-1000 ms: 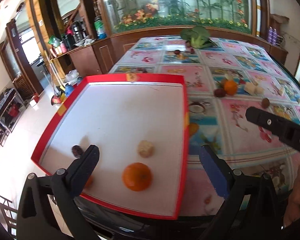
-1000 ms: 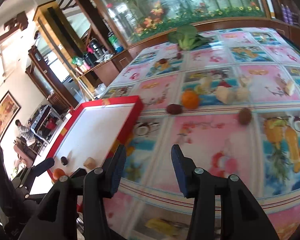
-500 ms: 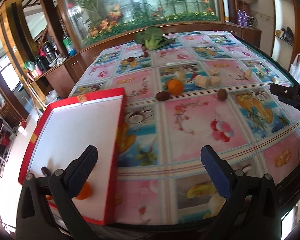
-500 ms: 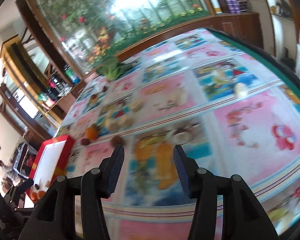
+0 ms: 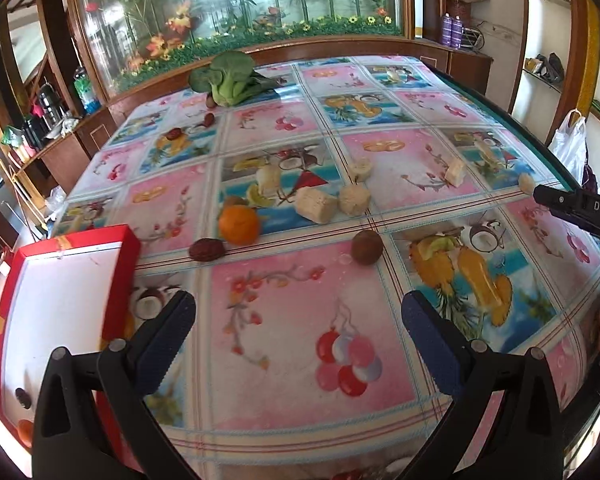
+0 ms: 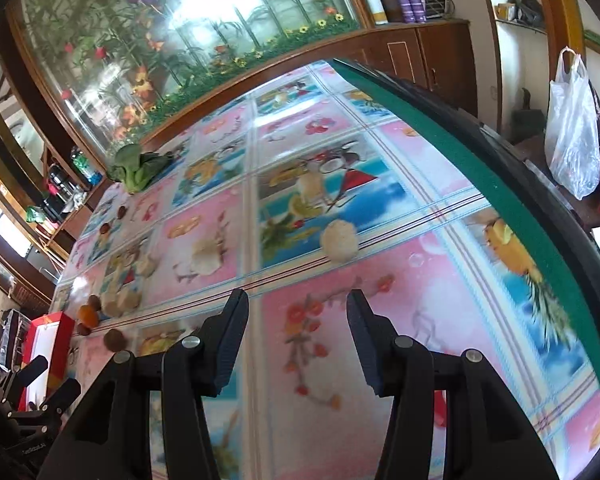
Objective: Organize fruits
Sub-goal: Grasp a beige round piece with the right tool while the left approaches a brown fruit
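My left gripper (image 5: 298, 320) is open and empty above the flowered tablecloth. Ahead of it lie an orange (image 5: 239, 224), a dark red date (image 5: 206, 249) and a brown round fruit (image 5: 367, 247). Several pale fruit chunks (image 5: 315, 210) lie beyond them. The red tray (image 5: 129, 242) is at the left; inside it are a dark fruit (image 5: 22, 394) and an orange one (image 5: 26, 432). My right gripper (image 6: 298, 312) is open with nothing between its fingers. It faces a pale chunk (image 6: 339, 240) near the table's right side. The orange (image 6: 88, 315) and the tray (image 6: 66, 332) are far left there.
A green leafy vegetable (image 5: 228, 78) and small dark fruits (image 5: 175, 134) lie at the table's far end. The table's green edge (image 6: 460, 148) curves along the right. A plastic bag (image 6: 572, 136) hangs beyond it. A wooden cabinet with a glass flower display (image 5: 240, 8) backs the table.
Both grippers have swung right, away from the tray. The tray slid to the left edge of the left view. The right view now faces the table's right side, its jaws slightly wider.
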